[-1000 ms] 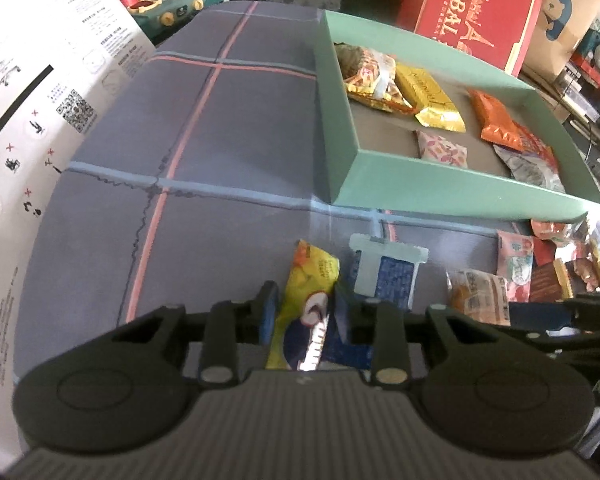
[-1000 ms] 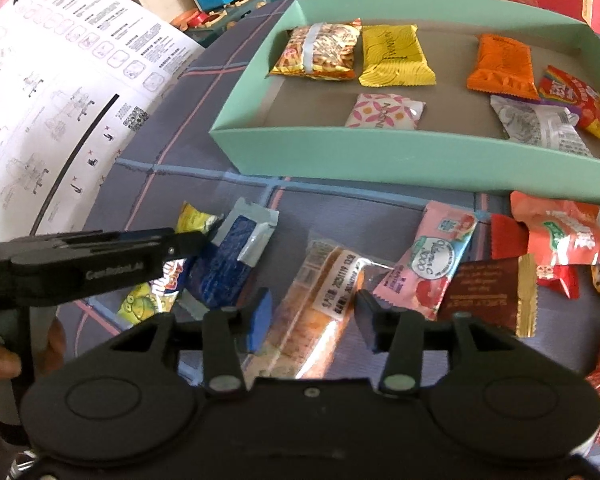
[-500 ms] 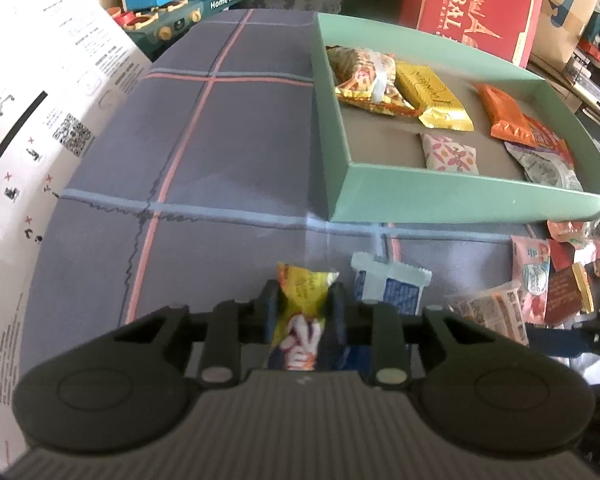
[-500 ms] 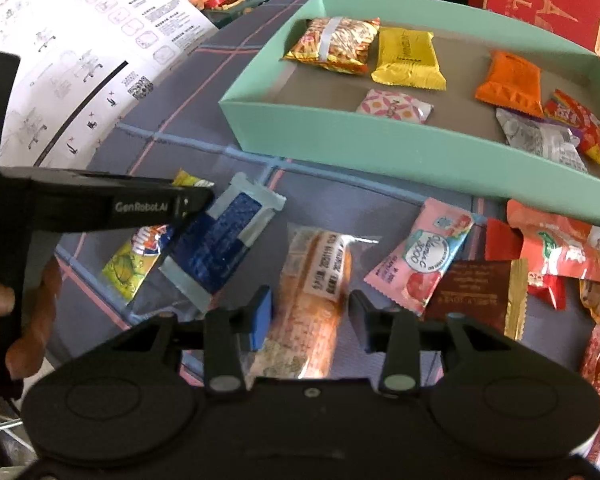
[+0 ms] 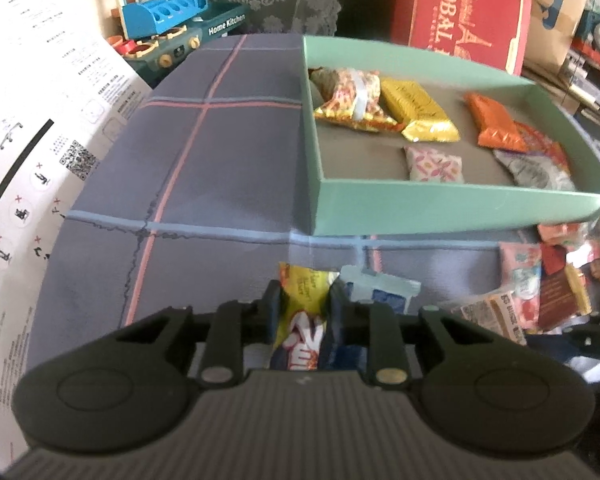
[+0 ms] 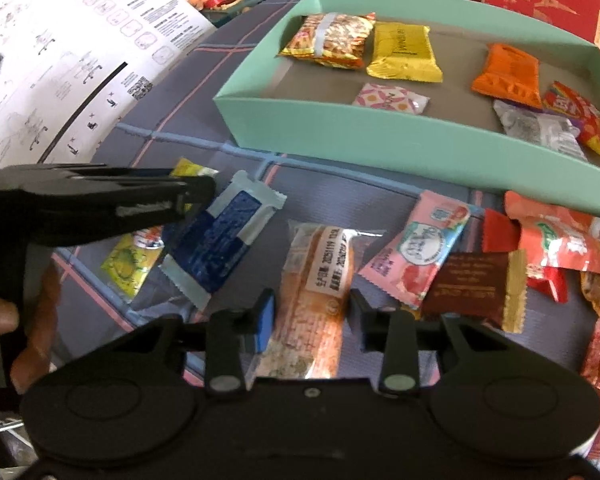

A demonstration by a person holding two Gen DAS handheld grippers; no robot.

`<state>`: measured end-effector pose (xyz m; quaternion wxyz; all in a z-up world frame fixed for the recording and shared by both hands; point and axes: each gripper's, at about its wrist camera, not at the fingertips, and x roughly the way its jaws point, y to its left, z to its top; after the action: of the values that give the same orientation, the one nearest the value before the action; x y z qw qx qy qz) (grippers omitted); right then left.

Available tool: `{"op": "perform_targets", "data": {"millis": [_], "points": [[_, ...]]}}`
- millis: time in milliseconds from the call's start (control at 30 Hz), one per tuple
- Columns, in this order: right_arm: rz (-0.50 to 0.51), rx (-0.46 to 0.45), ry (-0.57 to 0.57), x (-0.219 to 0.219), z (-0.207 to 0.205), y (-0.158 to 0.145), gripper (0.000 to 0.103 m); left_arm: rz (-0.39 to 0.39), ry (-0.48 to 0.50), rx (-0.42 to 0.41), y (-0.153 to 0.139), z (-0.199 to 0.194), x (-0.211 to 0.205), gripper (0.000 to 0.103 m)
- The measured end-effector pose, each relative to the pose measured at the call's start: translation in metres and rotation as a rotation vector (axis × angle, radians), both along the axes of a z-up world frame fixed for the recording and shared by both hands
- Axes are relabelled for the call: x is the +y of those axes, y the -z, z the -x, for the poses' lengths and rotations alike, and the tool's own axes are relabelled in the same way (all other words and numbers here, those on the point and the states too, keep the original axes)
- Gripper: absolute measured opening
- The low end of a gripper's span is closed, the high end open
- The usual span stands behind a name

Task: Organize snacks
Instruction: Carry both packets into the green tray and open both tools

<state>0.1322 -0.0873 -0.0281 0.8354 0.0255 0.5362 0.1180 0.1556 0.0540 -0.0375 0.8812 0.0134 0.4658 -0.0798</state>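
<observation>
My left gripper is shut on a yellow snack packet, just above the grey checked cloth. In the right wrist view the left gripper comes in from the left, with the yellow snack packet hanging under it. My right gripper points down over a long orange cracker packet. Its jaws are closing and the cracker packet lies between the pads, with a thin gap on each side. A blue and white packet lies between the two. The green box behind holds several snacks.
Loose snack packets are heaped on the cloth at the right, in front of the box wall. A large printed sheet curls up at the left. A toy kitchen set and a red carton stand behind. A person's hand holds the left gripper.
The left jaws have closed onto the yellow packet and it has tilted up off the cloth. The right jaws have narrowed around the orange cracker packet.
</observation>
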Motion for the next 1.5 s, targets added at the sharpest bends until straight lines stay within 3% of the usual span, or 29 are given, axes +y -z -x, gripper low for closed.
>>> {"op": "perform_targets", "data": {"millis": [167,567,933,1200,1500], "points": [[-0.030,-0.026,0.033,-0.014,0.004,-0.010,0.037,0.000,0.001,0.003,-0.013,0.003,0.001,0.024],[-0.111,-0.118,0.086,-0.050,0.002,-0.051,0.037,0.090,0.013,-0.061,-0.066,0.002,0.000,0.024],[-0.138,-0.227,0.189,-0.107,-0.059,-0.096,0.036,0.086,0.071,-0.094,-0.099,-0.054,-0.038,0.024],[-0.128,-0.258,0.240,-0.126,-0.128,-0.100,0.036,0.093,0.080,-0.069,-0.094,-0.113,-0.067,0.024],[-0.119,-0.204,0.230,-0.121,-0.180,-0.060,0.036,0.055,0.097,-0.010,-0.055,-0.139,-0.074,0.024]]}}
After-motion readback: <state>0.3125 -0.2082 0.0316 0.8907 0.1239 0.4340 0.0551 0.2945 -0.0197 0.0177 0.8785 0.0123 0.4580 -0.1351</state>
